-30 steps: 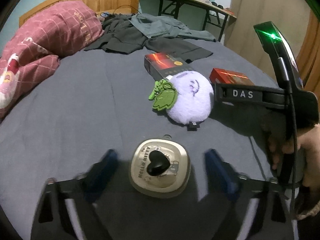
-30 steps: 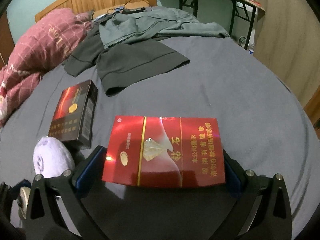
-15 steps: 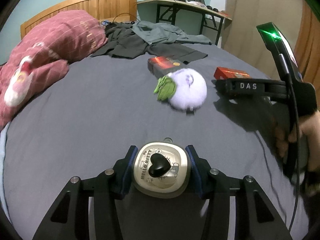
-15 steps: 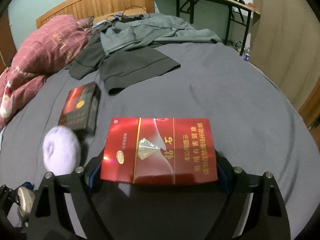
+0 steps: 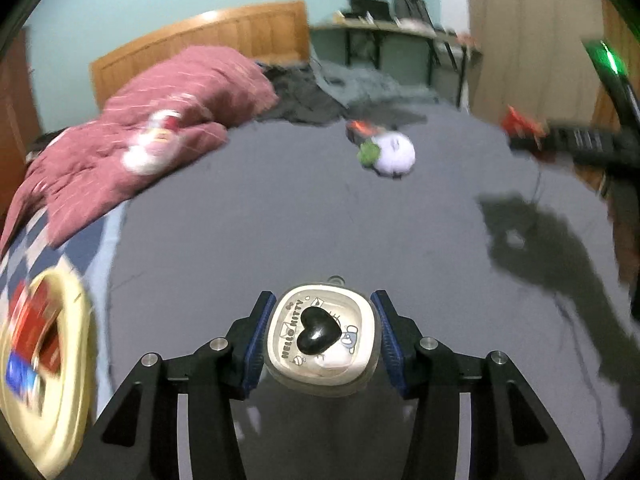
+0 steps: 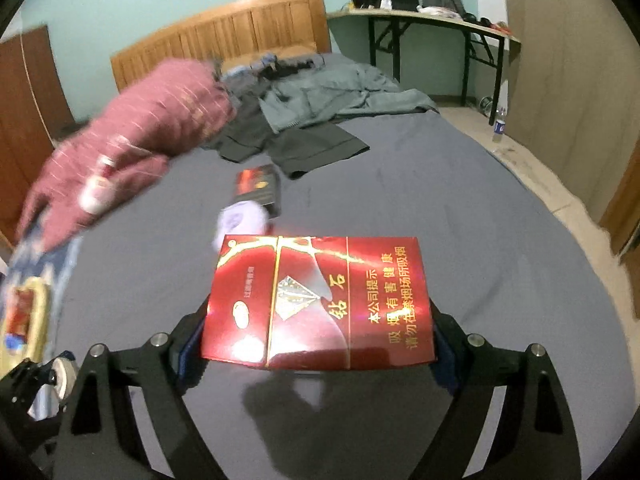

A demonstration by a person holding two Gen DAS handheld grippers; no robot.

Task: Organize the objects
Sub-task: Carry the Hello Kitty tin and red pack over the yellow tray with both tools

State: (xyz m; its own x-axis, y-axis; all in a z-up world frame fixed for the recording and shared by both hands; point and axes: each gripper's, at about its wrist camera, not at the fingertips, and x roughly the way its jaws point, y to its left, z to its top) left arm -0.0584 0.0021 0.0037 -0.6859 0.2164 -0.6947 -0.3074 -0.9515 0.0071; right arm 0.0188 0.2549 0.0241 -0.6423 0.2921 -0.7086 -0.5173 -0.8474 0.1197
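Note:
My left gripper (image 5: 322, 336) is shut on a cream Hello Kitty case (image 5: 322, 338) with a black heart on its lid, held above the grey bed sheet (image 5: 260, 220). My right gripper (image 6: 318, 332) is shut on a red cigarette box (image 6: 318, 300) and holds it above the bed; it also shows at the right edge of the left wrist view (image 5: 576, 142). A white plush ball (image 5: 394, 152) with a green tag and a dark cigarette box (image 6: 258, 184) lie farther back on the bed. A yellow basket (image 5: 44, 412) with red and blue packs stands at the lower left.
A red quilt (image 5: 160, 120) is piled at the left of the bed. Dark clothes (image 6: 312, 120) lie near the wooden headboard (image 6: 224, 32). A desk (image 6: 432, 24) stands at the back right, a bottle (image 6: 499, 126) on the floor beside it.
My left gripper closed on the Hello Kitty case and lifted it. Both grippers rose and pulled back toward the left, bringing the yellow basket into view.

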